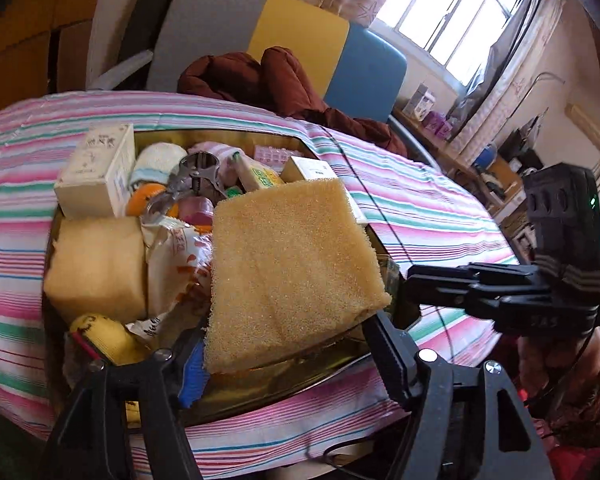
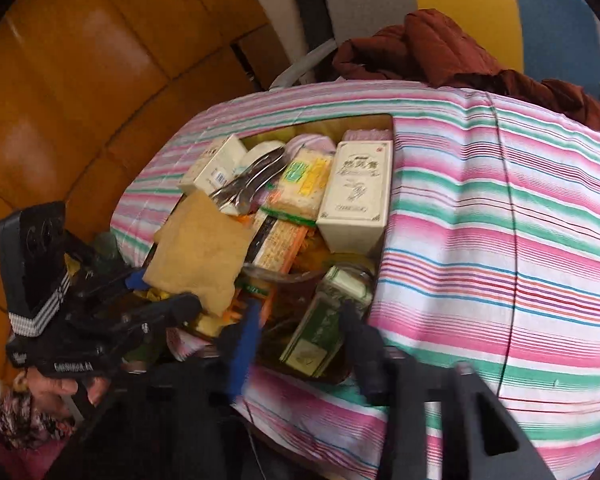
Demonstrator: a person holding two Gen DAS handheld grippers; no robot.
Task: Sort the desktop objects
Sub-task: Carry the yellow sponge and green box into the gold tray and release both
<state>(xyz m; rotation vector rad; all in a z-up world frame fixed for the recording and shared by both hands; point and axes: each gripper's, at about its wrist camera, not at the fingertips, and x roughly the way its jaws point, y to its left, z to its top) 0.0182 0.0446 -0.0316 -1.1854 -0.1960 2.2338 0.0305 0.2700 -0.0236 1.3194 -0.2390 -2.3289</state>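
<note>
My left gripper [image 1: 288, 340] is shut on a large yellow sponge [image 1: 292, 276] and holds it tilted over a dark tray [image 1: 332, 364] crammed with objects. The sponge [image 2: 204, 248] and the left gripper [image 2: 156, 288] also show in the right wrist view. In the tray lie a second sponge [image 1: 96, 264], a white box [image 1: 100, 172], metal pliers [image 1: 196, 180], snack packets [image 1: 180, 264] and a yellow roll [image 1: 104, 336]. My right gripper [image 2: 300, 344] is open and empty over the tray's near edge, above a green box [image 2: 320, 328]. It shows from the side in the left wrist view [image 1: 416, 280].
The tray sits on a pink, green and white striped cloth [image 2: 500, 240]. A dark red jacket [image 1: 268, 80] lies on a grey, yellow and blue chair [image 1: 300, 28] behind. An orange wooden cabinet [image 2: 80, 80] stands to the left. A thin black cable [image 2: 508, 208] runs across the cloth.
</note>
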